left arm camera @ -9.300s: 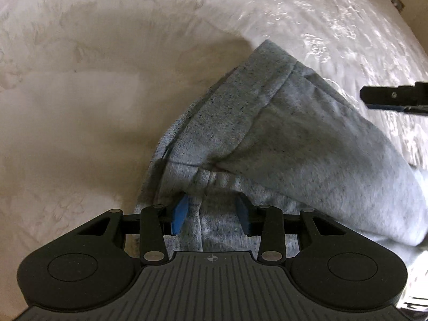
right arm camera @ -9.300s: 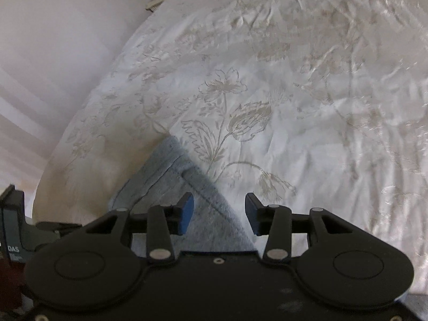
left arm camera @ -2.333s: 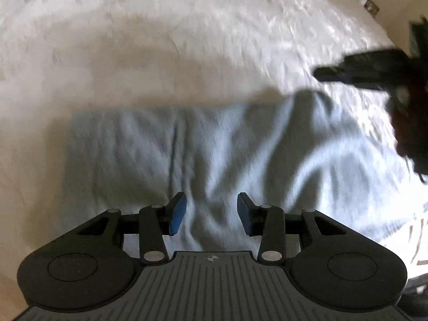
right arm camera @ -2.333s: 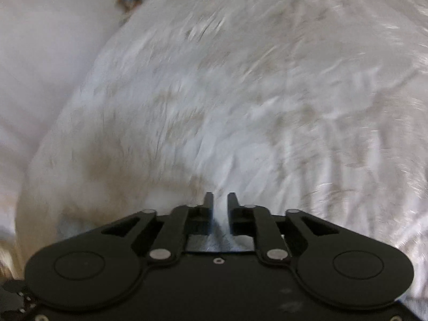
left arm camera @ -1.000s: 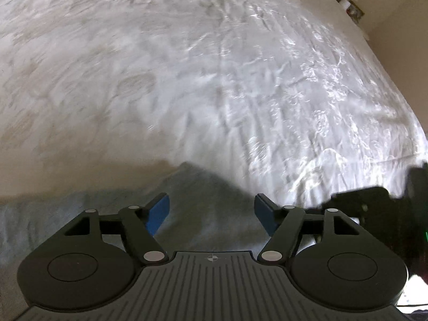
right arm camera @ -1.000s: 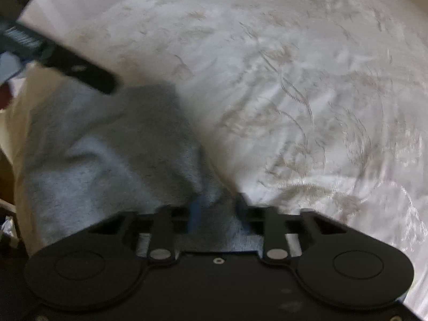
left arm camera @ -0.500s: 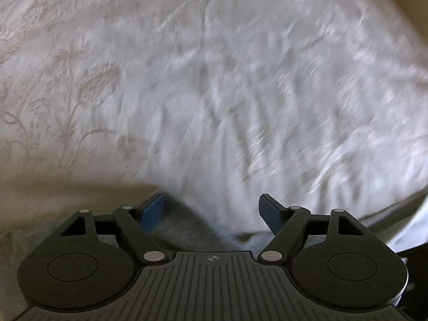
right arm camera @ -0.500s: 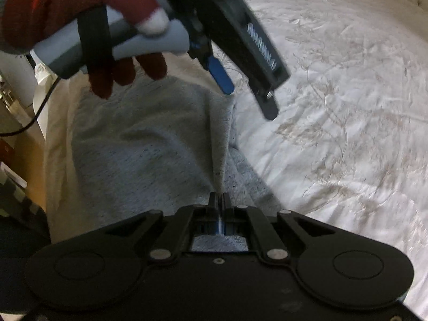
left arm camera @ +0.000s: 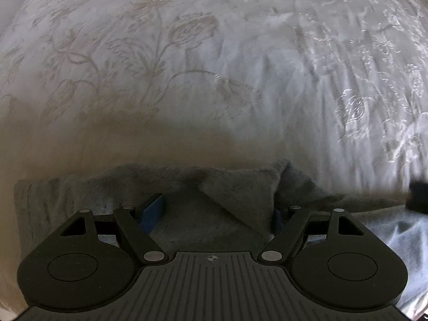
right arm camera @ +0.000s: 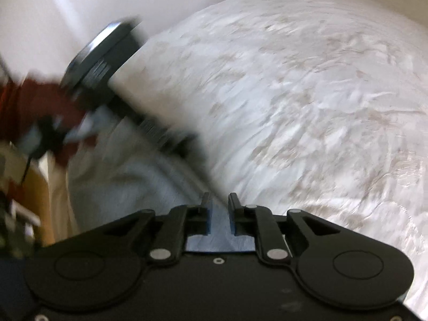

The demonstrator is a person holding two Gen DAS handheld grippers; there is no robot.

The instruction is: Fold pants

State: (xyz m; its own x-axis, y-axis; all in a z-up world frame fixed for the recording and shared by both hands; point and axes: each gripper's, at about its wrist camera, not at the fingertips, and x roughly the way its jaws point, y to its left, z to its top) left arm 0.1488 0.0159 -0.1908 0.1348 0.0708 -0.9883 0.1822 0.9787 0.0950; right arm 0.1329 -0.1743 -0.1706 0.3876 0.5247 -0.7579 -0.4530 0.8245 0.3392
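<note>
My left gripper (left arm camera: 215,210) points down at the grey sweatpants (left arm camera: 227,200), fingers spread wide; a folded corner of cloth lies between them, brushing the right-hand finger, not clamped. Beyond the fingertips lies the white embroidered bedspread (left arm camera: 187,67).

My right gripper (right arm camera: 219,200): jaws opening, with a narrow gap over grey cloth; blur hides any contact. Only this view shows the red-sleeved hand (right arm camera: 40,112) carrying the left gripper, up-left of the fingers.

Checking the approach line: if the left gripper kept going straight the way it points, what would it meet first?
Most likely the grey knit pants, bunched between the open left gripper fingers.
</note>
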